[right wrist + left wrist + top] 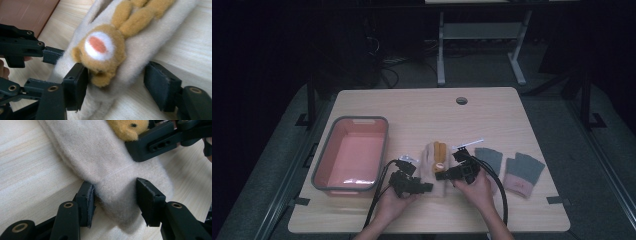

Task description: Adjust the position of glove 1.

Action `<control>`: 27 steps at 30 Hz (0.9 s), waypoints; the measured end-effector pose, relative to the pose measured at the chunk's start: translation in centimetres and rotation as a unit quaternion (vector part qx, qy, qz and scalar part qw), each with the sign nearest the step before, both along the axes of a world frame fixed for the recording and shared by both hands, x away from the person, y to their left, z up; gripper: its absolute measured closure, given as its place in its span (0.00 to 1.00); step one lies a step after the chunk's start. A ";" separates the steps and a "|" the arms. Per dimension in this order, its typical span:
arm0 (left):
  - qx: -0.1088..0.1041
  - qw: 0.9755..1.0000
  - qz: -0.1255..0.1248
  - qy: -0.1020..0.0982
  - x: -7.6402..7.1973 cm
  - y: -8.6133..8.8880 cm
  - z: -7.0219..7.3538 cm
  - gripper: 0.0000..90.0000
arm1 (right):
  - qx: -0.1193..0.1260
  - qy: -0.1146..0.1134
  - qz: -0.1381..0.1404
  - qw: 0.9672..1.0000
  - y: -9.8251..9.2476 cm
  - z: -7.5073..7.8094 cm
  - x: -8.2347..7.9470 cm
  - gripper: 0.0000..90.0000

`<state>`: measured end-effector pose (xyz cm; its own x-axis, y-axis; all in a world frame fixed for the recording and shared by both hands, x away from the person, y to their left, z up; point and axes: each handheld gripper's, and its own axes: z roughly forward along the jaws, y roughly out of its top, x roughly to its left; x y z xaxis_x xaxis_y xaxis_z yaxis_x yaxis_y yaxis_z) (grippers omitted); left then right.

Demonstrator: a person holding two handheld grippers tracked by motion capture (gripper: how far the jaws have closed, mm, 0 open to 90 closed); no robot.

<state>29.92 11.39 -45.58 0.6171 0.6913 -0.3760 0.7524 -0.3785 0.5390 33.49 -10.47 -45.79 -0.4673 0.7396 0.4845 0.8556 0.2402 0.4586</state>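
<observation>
A cream fleece mitten (434, 167) lies flat mid-table, with a tan plush animal head (101, 53) sewn on it, its ears pointing away from me. My left gripper (427, 187) is open with its jaws astride the mitten's cuff end (116, 195). The left pad (90, 197) touches the fleece edge and the right jaw rests on the cloth. My right gripper (441, 175) is open, straddling the mitten (117, 85) at the plush head. One pad (75, 85) sits against the plush, while the other stands apart from the fleece. In the left gripper view the right gripper's jaw (155, 142) shows beside the plush.
A pink bin with a grey rim (324, 160) stands at the left, nothing in it. Two grey fingerless gloves (488, 159) (523, 172) lie to the right of the mitten. A small white stick (468, 145) lies just behind them. Cables trail from both grippers toward the table's near edge.
</observation>
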 end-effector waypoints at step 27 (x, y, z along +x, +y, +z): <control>-0.097 0.991 0.040 0.079 1.4 0.8 -1.0 0.74 | 0.079 0.029 -0.031 0.996 -0.3 -1.3 -0.4 0.85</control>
